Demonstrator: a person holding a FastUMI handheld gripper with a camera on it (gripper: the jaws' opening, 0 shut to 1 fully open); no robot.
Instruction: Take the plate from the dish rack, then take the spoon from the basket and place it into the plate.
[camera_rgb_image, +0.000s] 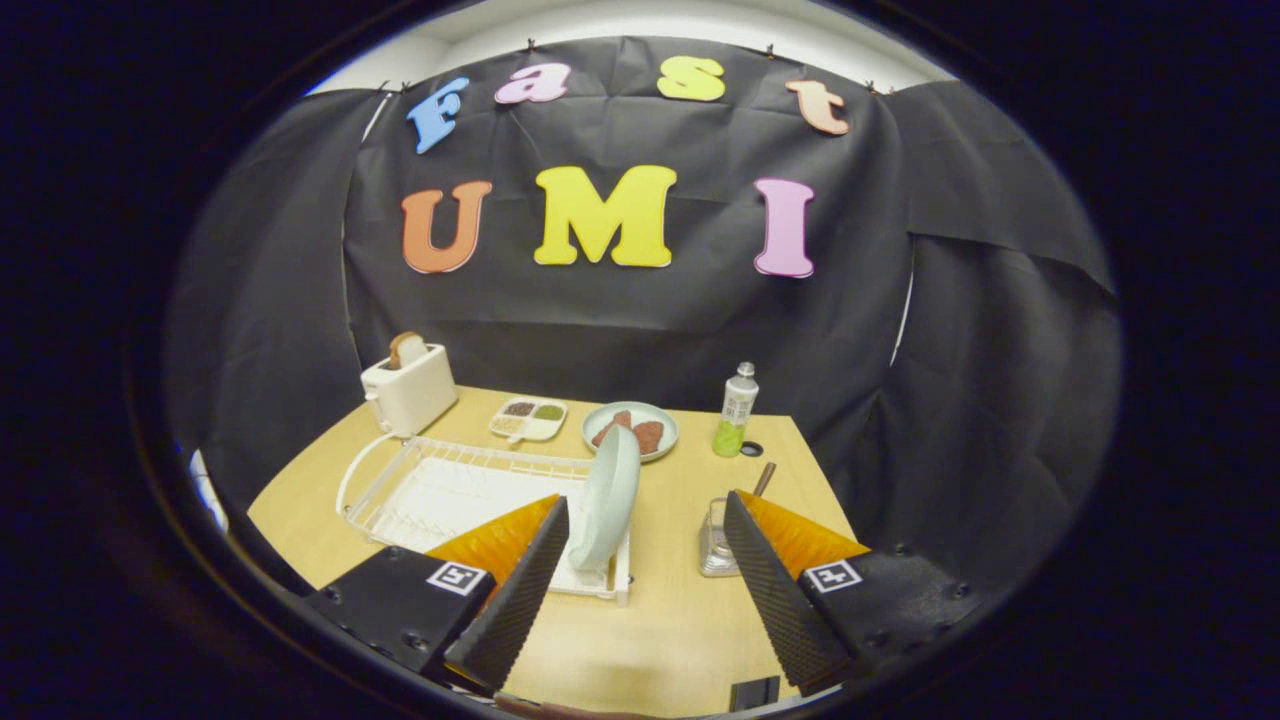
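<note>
On a light wooden table inside a booth hung with black cloth, a white wire dish rack lies toward the left edge. A pale green plate stands on its edge in the rack's right end, leaning slightly. The hand-held gripper hovers above the near edge of the table with its two fingers spread wide apart and holding nothing; the plate stands just ahead of the left finger, apart from it. Just ahead of the right finger is a small clear basket with the brown handle of a spoon sticking up out of it; the finger partly hides the basket. At the far left corner sits a white toaster with a slice of bread poking from its slot. Along the far edge lie a small white divided dish with dark and green fillings, then a round plate of reddish food pieces. To the right of these stands a slim bottle with green contents.
</note>
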